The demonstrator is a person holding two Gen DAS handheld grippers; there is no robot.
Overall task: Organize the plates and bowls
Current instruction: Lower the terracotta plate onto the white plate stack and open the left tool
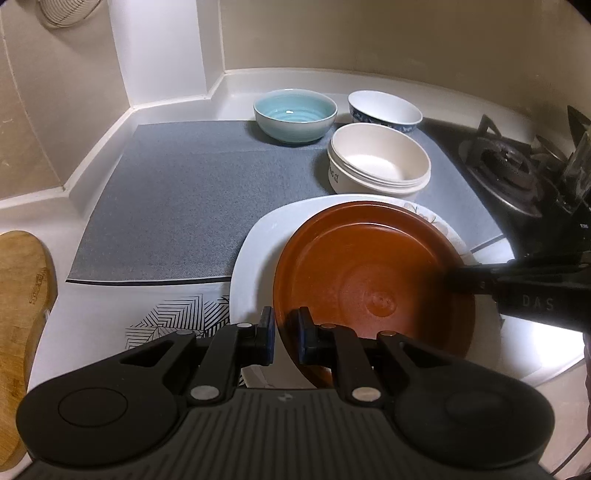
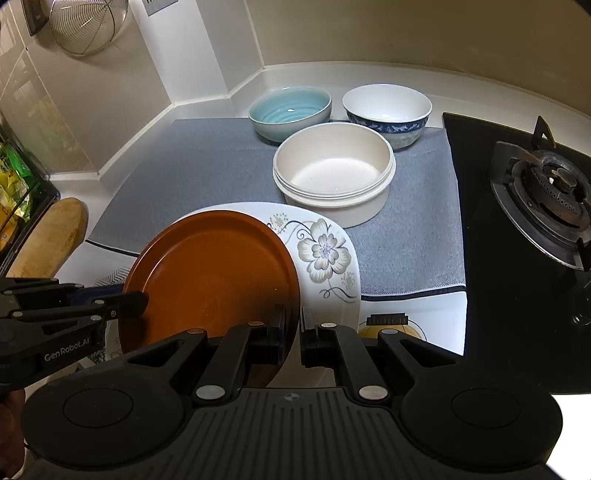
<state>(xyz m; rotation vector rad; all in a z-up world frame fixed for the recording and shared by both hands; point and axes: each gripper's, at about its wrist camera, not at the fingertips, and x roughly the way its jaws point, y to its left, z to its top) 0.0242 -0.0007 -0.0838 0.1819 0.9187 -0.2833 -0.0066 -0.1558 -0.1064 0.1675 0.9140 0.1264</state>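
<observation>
An orange-brown plate [image 1: 369, 280] [image 2: 210, 273] is held over a white flowered plate [image 1: 258, 243] [image 2: 328, 254]. My left gripper [image 1: 286, 332] is shut on the orange plate's left rim; it also shows in the right wrist view [image 2: 129, 301]. My right gripper [image 2: 293, 332] is shut on the plate's right rim; it also shows in the left wrist view [image 1: 461, 280]. Behind stand a cream bowl [image 1: 378, 164] [image 2: 334, 173], a light-blue bowl [image 1: 295, 114] [image 2: 290, 110] and a blue-patterned white bowl [image 1: 384, 110] [image 2: 388, 110].
A grey mat [image 1: 184, 199] [image 2: 192, 170] covers the counter. A gas stove [image 1: 513, 166] [image 2: 546, 195] is at the right. A wooden board [image 1: 22, 295] [image 2: 51, 236] leans at the left. A wire strainer [image 2: 88, 26] hangs on the wall.
</observation>
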